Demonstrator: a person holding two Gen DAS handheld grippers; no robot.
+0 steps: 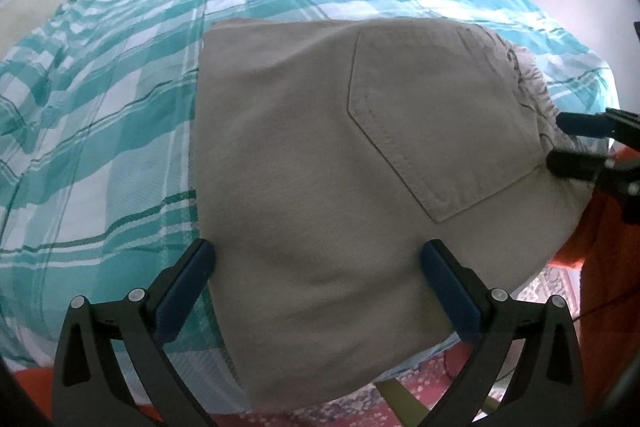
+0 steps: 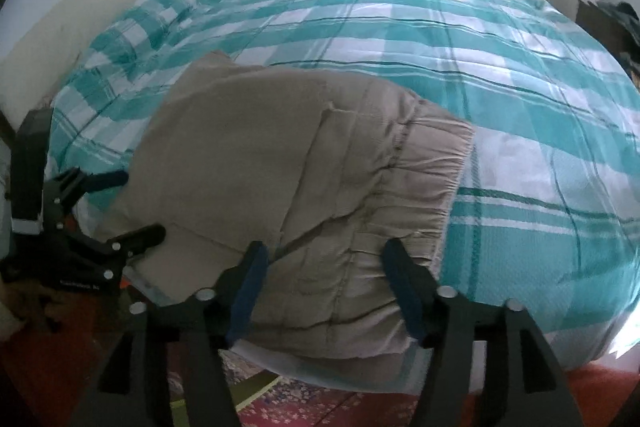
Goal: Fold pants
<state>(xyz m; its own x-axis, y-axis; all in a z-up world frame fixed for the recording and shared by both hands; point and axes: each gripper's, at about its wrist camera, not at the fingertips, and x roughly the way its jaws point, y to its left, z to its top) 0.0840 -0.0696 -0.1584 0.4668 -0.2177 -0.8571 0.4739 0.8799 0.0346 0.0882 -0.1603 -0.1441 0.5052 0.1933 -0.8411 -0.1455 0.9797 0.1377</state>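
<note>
Lying folded into a compact stack near the front edge of the bed, the khaki pants rest on a teal-and-white plaid bedspread.

From the left wrist view, going left to right: rumpled plaid cloth fills the left side, then comes the straight folded edge of the pants, then the broad flat panel with a stitched back pocket facing up, and at the far right the gathered elastic waistband. The left gripper sits low over the near part of the pants with its blue-padded fingers spread wide, one over the bedspread just beside the fold and the other over the fabric; nothing is pinched between them. At the right margin the right gripper reaches in at the waistband end, its two fingers apart.

From the right wrist view, left to right: the left gripper is at the left edge, fingers parted beside the pants' corner; then the folded pants; then the waistband, which lies nearest this camera. The right gripper hovers with its jaws spread on either side of the waistband area, clamping nothing. Bare bedspread stretches away to the right. A patterned red rug shows below the bed edge.
</note>
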